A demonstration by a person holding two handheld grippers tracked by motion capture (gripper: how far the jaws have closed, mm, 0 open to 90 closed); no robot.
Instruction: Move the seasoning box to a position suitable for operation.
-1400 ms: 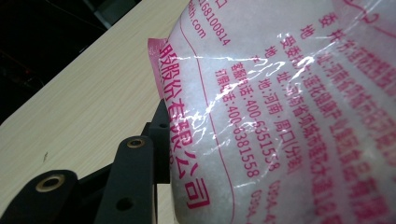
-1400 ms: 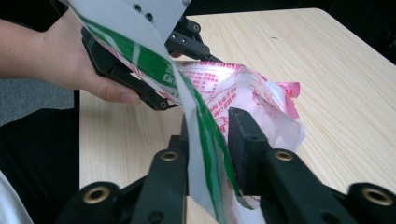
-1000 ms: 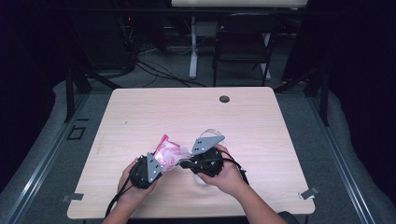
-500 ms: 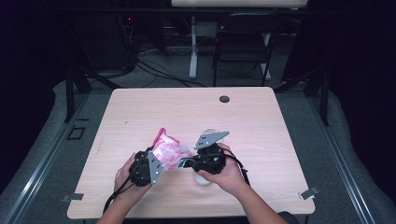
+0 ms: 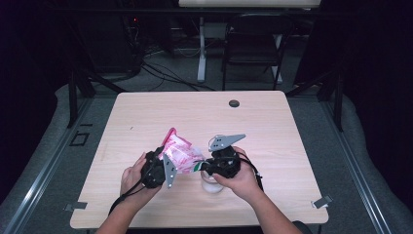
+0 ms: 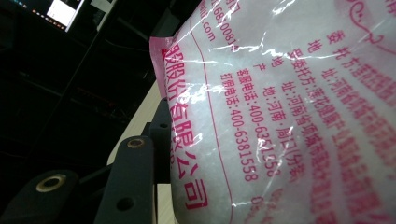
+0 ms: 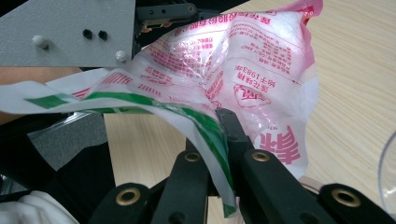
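**One bag held between two grippers above a pale wooden table**

The table is a light wood-grain top with rounded corners and a small dark round cap near its far edge. It stands on grey flooring in a dark room; beyond the far edge are a black folding chair, the white leg of another table and loose cables on the floor.

There is one bag, clear plastic with pink print and a green-striped edge, holding a white filling. It hangs in the air between the two grippers, above the near middle of the table.

There are two grippers. The left gripper has the bag's full body lying against the inner face of its jaw, as the left gripper view shows; its jaws stand part open around the bulk, pressed on it. The right gripper has its jaws together, clamped on the bag's thin green-striped edge, with the rest of the bag spreading away beyond the jaw tips.

One clear plastic cup stands on the table just under the right gripper's body.
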